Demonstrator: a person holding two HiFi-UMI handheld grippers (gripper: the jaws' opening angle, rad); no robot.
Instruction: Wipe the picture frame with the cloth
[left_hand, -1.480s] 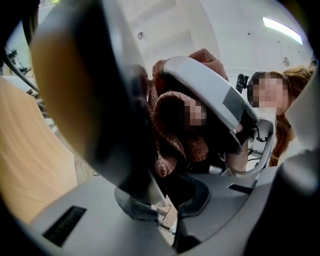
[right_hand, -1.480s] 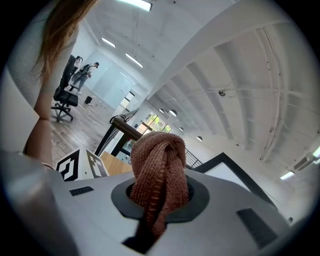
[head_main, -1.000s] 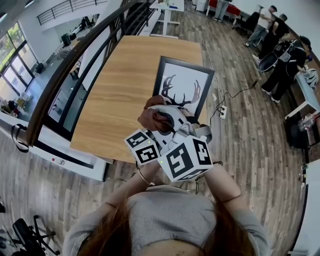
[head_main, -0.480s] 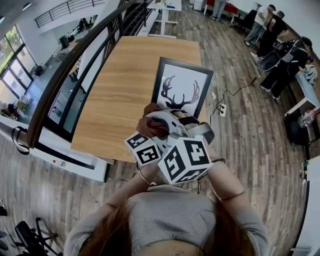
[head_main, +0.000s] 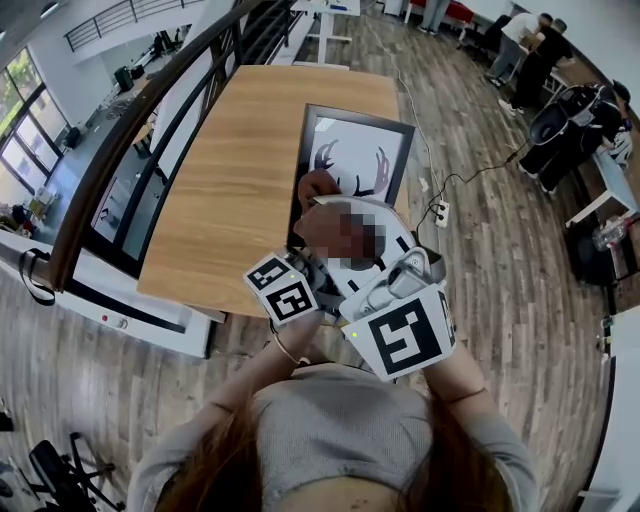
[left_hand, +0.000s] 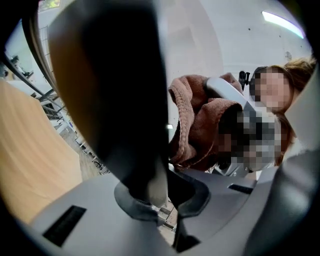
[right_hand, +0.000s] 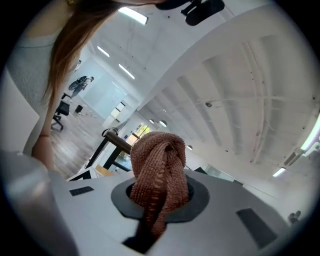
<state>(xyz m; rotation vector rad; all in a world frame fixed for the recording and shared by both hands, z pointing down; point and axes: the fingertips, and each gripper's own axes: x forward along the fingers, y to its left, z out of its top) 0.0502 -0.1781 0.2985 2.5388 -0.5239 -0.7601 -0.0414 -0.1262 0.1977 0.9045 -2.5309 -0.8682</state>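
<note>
Brown cloth (right_hand: 159, 170) bunched tight in right tongs (right_hand: 159, 202) as a wiping pad; left tongs (left_hand: 157, 192) pinch the picture frame (head_main: 352, 140) edge, tilting it off the table (head_main: 235, 180), likely for access.

picture frame (head_main: 355, 135) | lower part hidden behind cloth (head_main: 316, 186) | blurred dark in left gripper view
</note>
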